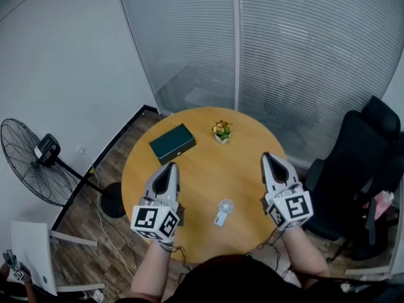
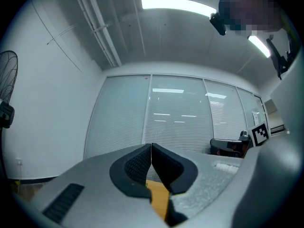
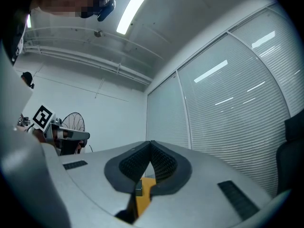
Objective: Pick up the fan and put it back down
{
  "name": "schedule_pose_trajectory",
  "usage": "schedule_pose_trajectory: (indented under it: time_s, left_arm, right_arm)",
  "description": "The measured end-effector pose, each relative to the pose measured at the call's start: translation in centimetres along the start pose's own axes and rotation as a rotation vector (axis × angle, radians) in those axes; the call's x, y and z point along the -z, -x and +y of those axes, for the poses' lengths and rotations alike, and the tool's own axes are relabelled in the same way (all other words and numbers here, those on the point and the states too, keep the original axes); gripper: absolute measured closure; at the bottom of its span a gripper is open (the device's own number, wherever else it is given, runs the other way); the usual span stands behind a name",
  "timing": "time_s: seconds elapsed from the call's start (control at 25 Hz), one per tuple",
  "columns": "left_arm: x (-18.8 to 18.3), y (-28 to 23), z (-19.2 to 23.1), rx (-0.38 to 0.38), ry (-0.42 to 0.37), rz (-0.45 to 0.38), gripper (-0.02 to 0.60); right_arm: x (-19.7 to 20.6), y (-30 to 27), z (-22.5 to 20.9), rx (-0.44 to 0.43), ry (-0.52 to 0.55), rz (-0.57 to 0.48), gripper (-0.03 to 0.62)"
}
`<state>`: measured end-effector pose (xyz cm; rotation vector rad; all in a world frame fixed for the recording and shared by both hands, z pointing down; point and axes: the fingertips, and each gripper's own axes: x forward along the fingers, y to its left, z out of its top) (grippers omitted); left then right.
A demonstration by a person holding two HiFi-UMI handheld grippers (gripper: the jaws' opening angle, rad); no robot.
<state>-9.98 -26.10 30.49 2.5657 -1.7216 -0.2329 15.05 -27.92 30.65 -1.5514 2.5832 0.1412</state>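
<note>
A small white hand-held fan (image 1: 222,212) lies flat on the round wooden table (image 1: 240,169), near its front edge and between my two grippers. My left gripper (image 1: 170,167) hovers over the table to the fan's left, shut with nothing in it. My right gripper (image 1: 267,158) hovers to the fan's right, also shut and empty. In the left gripper view the left gripper (image 2: 151,146) has its black pads pressed together, pointing at the glass wall. The right gripper (image 3: 151,143) in its own view looks the same. Neither gripper view shows the fan.
A dark green box (image 1: 172,143) and a small potted plant (image 1: 221,131) sit at the table's far side. A black pedestal fan (image 1: 35,163) stands on the floor at left, a black office chair (image 1: 356,169) at right. Frosted glass walls (image 1: 284,49) rise behind the table.
</note>
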Motion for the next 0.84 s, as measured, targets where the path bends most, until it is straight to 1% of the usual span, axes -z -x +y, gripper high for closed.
schedule_pose_trajectory:
  time_s: [0.28,0.52,0.84]
  left_arm:
    - [0.4,-0.3,-1.4,0.000,-0.006,0.002,0.574]
    - [0.9,-0.4,-2.5,-0.016,-0.008,0.012,0.574]
    - [1.4,-0.7,-4.7,-0.026,-0.011,0.025,0.574]
  right_arm:
    - [-0.1,0.7,-0.7,-0.019,0.000,0.000,0.591]
    - [0.0,1.4,-1.4,-0.034,-0.007,-0.001,0.591]
    - [0.0,2.6,-3.1,-0.043,-0.018,-0.001,0.591]
